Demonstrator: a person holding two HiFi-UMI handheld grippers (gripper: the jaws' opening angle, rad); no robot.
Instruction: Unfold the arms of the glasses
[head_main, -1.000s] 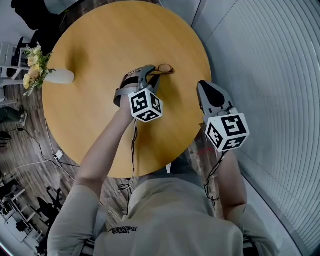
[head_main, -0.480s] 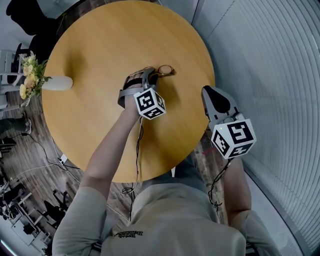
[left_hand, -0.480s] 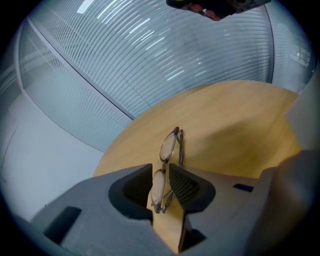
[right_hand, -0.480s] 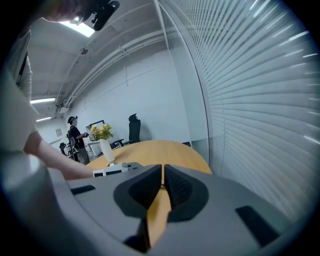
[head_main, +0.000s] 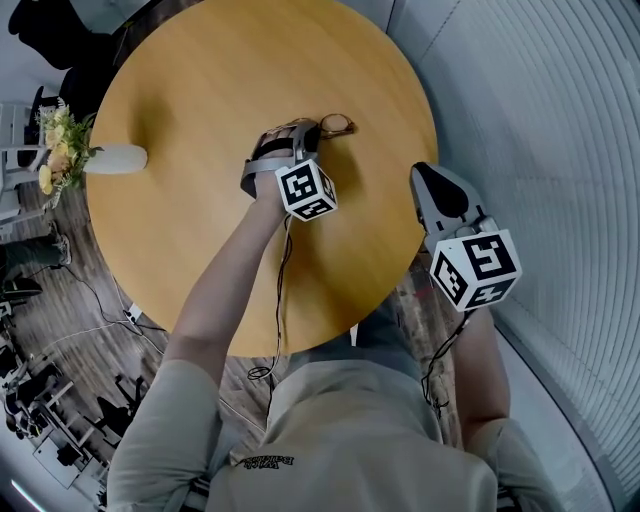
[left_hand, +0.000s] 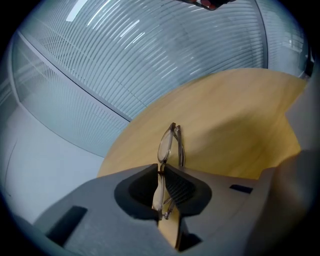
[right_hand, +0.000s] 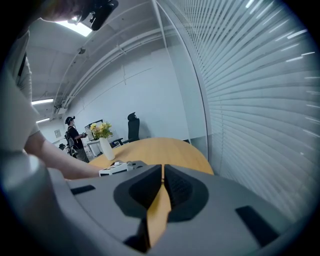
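1. Round wooden table (head_main: 200, 100) fills the head view beside a curved wall of slatted blinds (head_main: 540, 120). A white vase of flowers (head_main: 112, 158) stands at its left edge, well apart from the work.
2. The glasses (left_hand: 169, 142) rest on the tabletop, right of centre, with both arms folded flat behind the lenses.
3. The left gripper (left_hand: 161, 169) has just been closing its jaws and now pinches the frame by its near lens rim. The far lens pokes out past the tips.
4. The right gripper (right_hand: 162, 169) hangs at the table's right edge, well apart from the glasses, with its jaws together and nothing between them.
5. The glasses look light and thin-rimmed, stiff in the front but probably delicate at the hinges, with slick lenses.
6. A firm, gentle hold on the rim seems safest. Each arm is best taken near its free end and swung out slowly, never forced past its stop.
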